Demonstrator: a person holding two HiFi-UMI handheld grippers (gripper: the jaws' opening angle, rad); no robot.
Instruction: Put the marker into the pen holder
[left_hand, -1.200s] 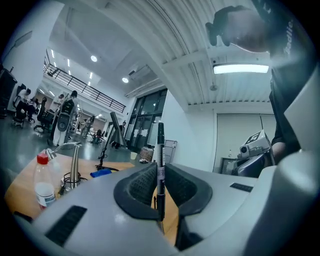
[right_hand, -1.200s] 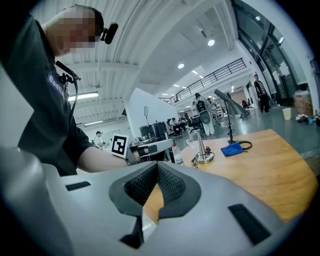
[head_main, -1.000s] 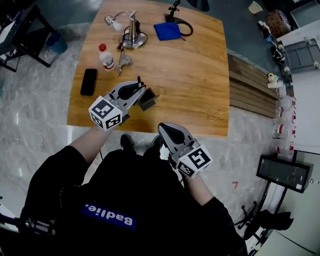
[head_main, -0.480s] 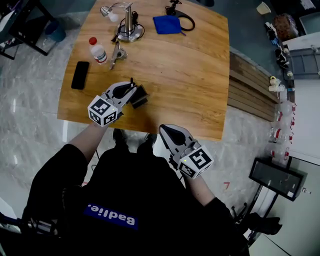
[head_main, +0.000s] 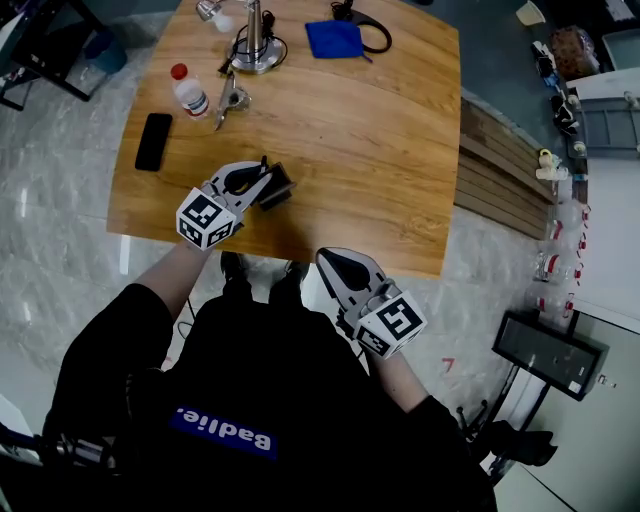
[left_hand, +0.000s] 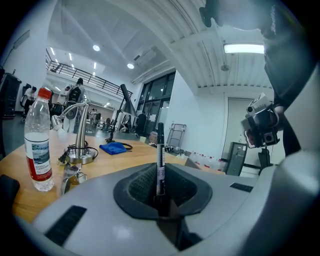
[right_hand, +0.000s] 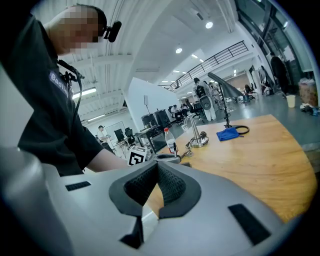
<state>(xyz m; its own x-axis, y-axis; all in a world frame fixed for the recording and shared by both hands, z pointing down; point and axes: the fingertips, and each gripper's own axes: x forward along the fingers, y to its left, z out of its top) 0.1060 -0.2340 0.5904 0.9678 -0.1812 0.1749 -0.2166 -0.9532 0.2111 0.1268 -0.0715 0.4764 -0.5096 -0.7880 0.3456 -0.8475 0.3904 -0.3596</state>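
Observation:
My left gripper (head_main: 261, 179) is over the near left part of the wooden table (head_main: 380, 140), shut on a black marker (head_main: 263, 164) that stands upright between its pads. In the left gripper view the marker (left_hand: 160, 155), with a white label band, rises from the left gripper (left_hand: 160, 199). A small dark pen holder (head_main: 279, 187) sits on the table right beside the jaws. My right gripper (head_main: 331, 259) hangs off the table's front edge, shut with nothing in it. The right gripper (right_hand: 158, 167) looks across the table toward the left gripper.
At the table's far left stand a water bottle (head_main: 186, 89), a black phone (head_main: 153, 141), a metal clip (head_main: 230, 100) and a lamp base (head_main: 252, 45). A blue cloth (head_main: 334, 38) and a black cable (head_main: 372, 30) lie at the far edge. A low wooden bench (head_main: 500, 160) is to the right.
The head view has shifted, so the table sits further left and up in the picture. The left gripper still holds the marker beside the pen holder. The right gripper has hardly moved.

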